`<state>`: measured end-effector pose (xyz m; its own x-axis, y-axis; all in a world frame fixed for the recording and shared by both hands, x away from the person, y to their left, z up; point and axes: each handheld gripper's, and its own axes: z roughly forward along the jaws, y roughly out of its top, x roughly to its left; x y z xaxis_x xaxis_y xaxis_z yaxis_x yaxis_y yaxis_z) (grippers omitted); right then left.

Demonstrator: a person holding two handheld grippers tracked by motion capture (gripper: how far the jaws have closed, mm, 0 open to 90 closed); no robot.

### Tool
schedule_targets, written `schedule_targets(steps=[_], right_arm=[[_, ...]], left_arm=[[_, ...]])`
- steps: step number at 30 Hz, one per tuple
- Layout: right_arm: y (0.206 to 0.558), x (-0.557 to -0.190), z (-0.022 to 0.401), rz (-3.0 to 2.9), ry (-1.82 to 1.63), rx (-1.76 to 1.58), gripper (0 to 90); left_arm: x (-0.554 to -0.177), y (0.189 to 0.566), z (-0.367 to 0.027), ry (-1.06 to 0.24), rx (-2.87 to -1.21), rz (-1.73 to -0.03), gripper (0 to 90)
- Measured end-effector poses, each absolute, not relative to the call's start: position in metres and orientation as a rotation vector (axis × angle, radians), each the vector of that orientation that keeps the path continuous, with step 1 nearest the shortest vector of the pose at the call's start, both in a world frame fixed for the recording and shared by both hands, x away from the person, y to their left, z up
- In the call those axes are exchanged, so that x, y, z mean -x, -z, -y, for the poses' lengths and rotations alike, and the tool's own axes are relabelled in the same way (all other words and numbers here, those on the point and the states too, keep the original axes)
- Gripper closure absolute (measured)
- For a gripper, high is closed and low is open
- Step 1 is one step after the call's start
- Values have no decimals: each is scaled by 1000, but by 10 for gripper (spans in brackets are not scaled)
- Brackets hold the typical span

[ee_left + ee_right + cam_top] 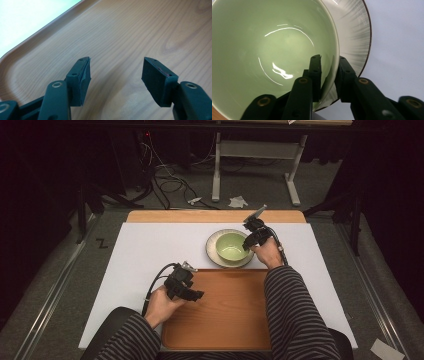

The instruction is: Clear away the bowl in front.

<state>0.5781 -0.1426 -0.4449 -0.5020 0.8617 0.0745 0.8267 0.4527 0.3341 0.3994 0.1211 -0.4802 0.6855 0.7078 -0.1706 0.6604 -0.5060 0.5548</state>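
A pale green bowl (231, 246) (274, 50) stands on a grey plate with a dark rim (212, 251) (354, 37), on the white mat beyond the wooden tray (225, 320). My right gripper (248, 243) (329, 60) is at the bowl's right side, one jaw inside the rim and the other outside, closed on the bowl's wall. My left gripper (197, 295) (116, 75) hovers low over the tray's (125, 30) near-left part, open, with nothing between its jaws.
The white mat (150, 250) covers most of the table, with a wooden strip (215, 216) along the far edge. The tray's raised rim (37, 32) curves close to the left gripper. Beyond the table lie cables and a table frame (255, 150) on the floor.
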Motion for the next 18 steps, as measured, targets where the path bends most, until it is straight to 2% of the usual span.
schedule_targets(steps=[9,18], right_arm=[[445,-580,144,-2556,-555,-1553,860],[443,-580,145,-2537,-625,-1581,867]], left_arm=[[-399,480,-121,-105,-2300,-1044,399],[-399,480,-121,-105,-2300,-1044,399]])
